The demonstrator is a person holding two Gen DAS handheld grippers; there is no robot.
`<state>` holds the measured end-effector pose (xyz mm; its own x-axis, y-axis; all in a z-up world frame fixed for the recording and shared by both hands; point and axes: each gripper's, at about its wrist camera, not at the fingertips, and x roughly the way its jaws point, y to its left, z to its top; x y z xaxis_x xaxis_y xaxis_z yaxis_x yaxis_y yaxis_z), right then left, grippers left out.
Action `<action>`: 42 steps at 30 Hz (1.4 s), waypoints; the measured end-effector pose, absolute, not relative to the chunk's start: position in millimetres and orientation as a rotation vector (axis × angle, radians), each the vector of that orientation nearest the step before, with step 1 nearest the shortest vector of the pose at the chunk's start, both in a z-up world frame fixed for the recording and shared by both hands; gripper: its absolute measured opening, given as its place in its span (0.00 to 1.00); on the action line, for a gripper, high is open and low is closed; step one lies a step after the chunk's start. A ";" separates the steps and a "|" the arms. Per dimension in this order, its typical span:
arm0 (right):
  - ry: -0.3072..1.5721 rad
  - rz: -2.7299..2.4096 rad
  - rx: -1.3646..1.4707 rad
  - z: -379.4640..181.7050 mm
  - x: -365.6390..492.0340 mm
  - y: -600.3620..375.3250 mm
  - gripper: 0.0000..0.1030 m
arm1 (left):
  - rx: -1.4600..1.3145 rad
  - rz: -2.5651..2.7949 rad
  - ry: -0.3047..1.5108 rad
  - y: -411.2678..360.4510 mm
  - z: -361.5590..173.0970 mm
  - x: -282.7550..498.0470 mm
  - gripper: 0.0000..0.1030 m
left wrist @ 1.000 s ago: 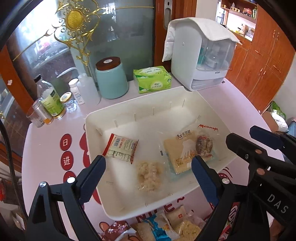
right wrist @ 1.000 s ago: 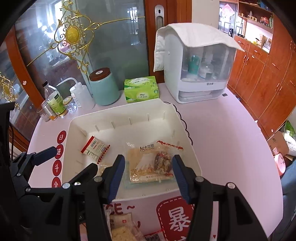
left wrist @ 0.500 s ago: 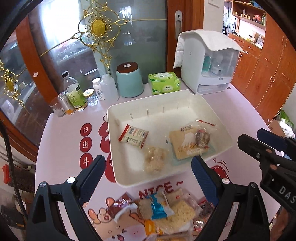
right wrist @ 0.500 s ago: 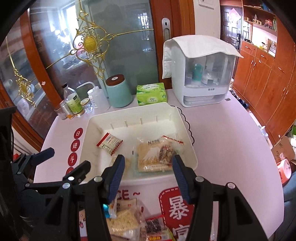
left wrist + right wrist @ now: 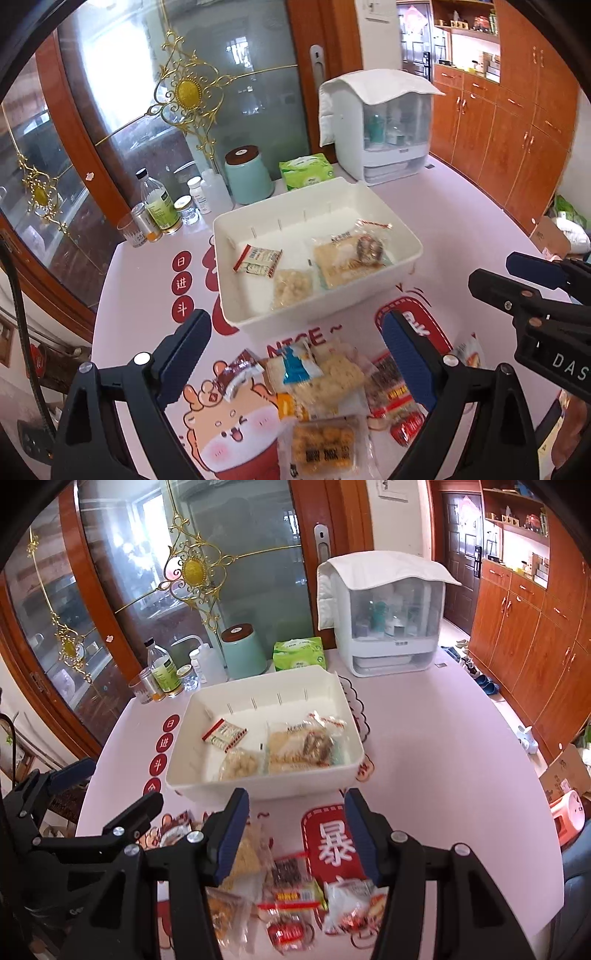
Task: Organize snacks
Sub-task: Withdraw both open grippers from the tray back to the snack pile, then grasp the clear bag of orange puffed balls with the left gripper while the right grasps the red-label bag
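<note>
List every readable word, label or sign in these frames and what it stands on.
"日", "进", "斗": red dots on the table mat.
"NICE ~": mat, below the white bin.
"暴": red badge on the mat.
"DAS": right gripper's body.
Snack packets, tissue pack, bottles: too blurred.

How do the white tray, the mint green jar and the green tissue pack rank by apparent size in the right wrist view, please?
1. white tray, clearly the largest.
2. mint green jar.
3. green tissue pack, looking only slightly smaller than the jar.
The tray is also nearest the camera.
</note>
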<state>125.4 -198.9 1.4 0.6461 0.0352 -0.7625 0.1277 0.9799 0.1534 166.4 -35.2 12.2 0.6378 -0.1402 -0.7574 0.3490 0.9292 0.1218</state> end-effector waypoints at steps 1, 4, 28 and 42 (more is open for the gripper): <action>0.869 -0.050 0.201 0.8 119.5 -200.6 0.54 | 0.271 -0.291 0.839 -37.0 12.0 159.9 0.91; 0.870 -0.042 0.200 -1.8 102.0 -204.0 0.54 | 0.281 -0.302 0.841 -41.3 10.0 144.7 0.90; 1.160 0.108 0.210 -145.1 51.9 -178.1 0.54 | 0.183 -0.233 1.157 9.7 -116.2 107.0 0.90; 1.263 0.059 0.210 -210.0 68.9 -152.3 0.54 | 0.098 -0.276 1.343 3.1 -193.5 125.4 0.90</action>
